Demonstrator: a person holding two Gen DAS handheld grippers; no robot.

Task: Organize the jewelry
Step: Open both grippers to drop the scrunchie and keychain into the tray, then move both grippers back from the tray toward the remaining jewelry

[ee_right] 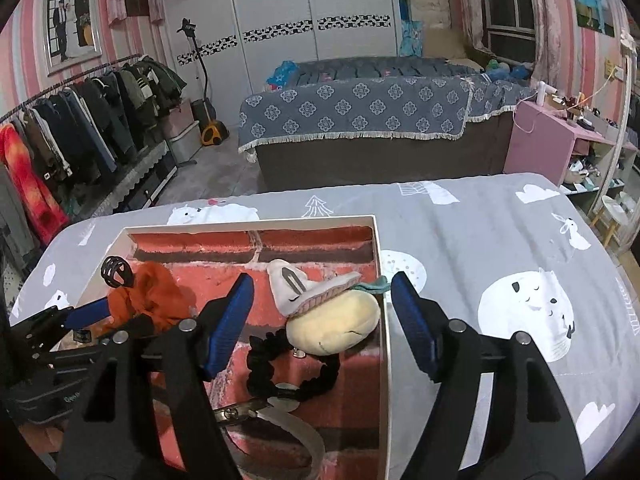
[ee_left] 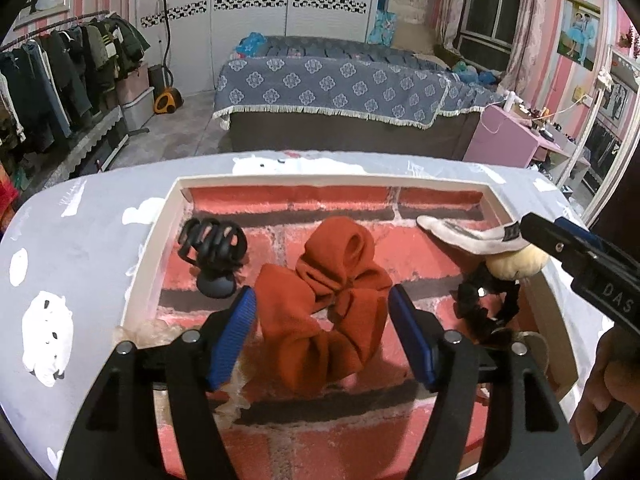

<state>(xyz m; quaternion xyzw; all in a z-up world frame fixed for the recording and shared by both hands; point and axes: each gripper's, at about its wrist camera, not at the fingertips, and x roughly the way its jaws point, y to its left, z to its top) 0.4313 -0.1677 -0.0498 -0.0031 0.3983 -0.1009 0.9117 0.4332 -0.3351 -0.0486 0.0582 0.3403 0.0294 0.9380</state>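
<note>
A brick-lined tray (ee_right: 382, 320) sits on the bear-print tablecloth (ee_right: 500, 240); bed (ee_right: 360, 120) beyond. Left gripper (ee_left: 322, 308) and right gripper (ee_right: 320, 300) both released, empty.

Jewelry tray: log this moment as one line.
left gripper open over orange scrunchie | right gripper open over plush hair tie | both items in tray
</note>
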